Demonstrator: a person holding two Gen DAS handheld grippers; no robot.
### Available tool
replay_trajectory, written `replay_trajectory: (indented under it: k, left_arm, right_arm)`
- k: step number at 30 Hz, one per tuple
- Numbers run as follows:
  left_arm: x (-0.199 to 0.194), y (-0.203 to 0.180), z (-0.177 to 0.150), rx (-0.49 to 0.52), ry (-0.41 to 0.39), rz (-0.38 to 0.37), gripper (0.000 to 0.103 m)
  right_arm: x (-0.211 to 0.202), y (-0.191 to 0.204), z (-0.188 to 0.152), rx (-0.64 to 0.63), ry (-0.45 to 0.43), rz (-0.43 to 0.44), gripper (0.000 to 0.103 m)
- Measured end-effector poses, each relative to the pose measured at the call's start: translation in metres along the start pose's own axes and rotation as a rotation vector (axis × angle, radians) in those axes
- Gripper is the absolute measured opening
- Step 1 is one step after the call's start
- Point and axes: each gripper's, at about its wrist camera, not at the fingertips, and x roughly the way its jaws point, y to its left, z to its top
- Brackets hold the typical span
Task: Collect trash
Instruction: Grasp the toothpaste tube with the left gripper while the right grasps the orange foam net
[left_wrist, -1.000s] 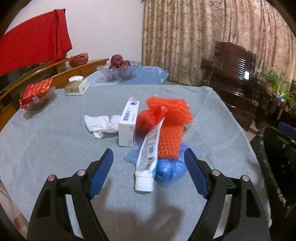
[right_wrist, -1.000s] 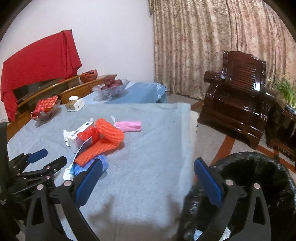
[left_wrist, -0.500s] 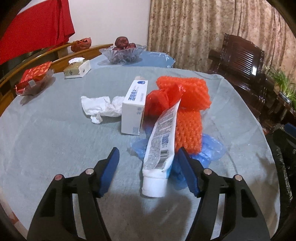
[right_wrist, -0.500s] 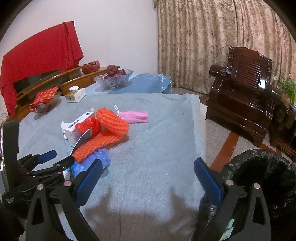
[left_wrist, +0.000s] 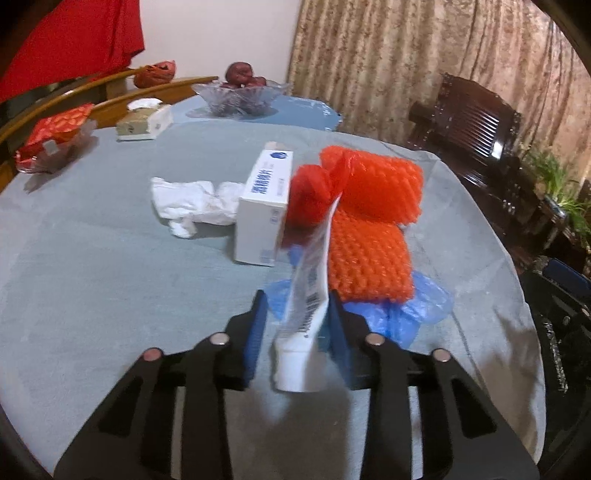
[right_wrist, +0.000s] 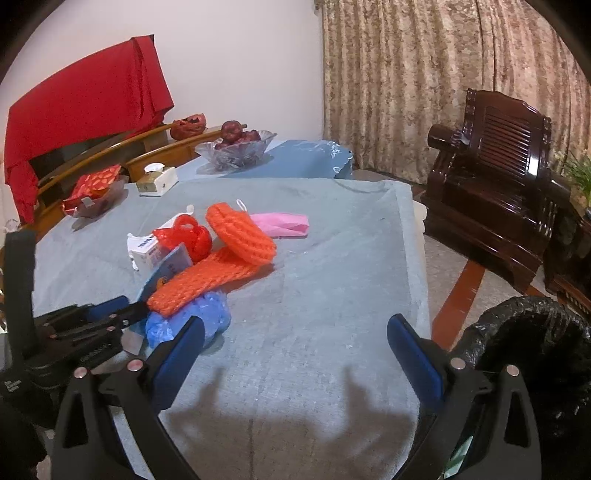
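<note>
Left wrist view: the left hand-held gripper clenches a toothpaste tube above the table, beside orange foam netting.

Right wrist view: the right hand-held gripper hovers released, fingers wide, near the black trash bag.

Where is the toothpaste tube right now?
In the left wrist view, the toothpaste tube sits between the left claw fingers, leaning on the orange foam net.
</note>
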Motion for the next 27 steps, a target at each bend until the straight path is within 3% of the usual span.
replay_trajectory:
  k: [2, 16, 27]
  left_arm:
    - [0.004, -0.003, 0.002, 0.000, 0.005, -0.027, 0.017]
    - [-0.014, 0.017, 0.006, -0.059, -0.035, -0.007, 0.011]
    - [-0.013, 0.029, 0.004, -0.070, -0.019, 0.000, 0.009]
  right_arm:
    - [0.000, 0.001, 0.000, -0.003, -0.001, 0.003, 0.097]
    - [0.018, 0.029, 0.020, -0.018, -0.006, 0.087, 0.086]
    - [0.067, 0.059, 0.024, -0.031, 0.094, 0.131, 0.076]
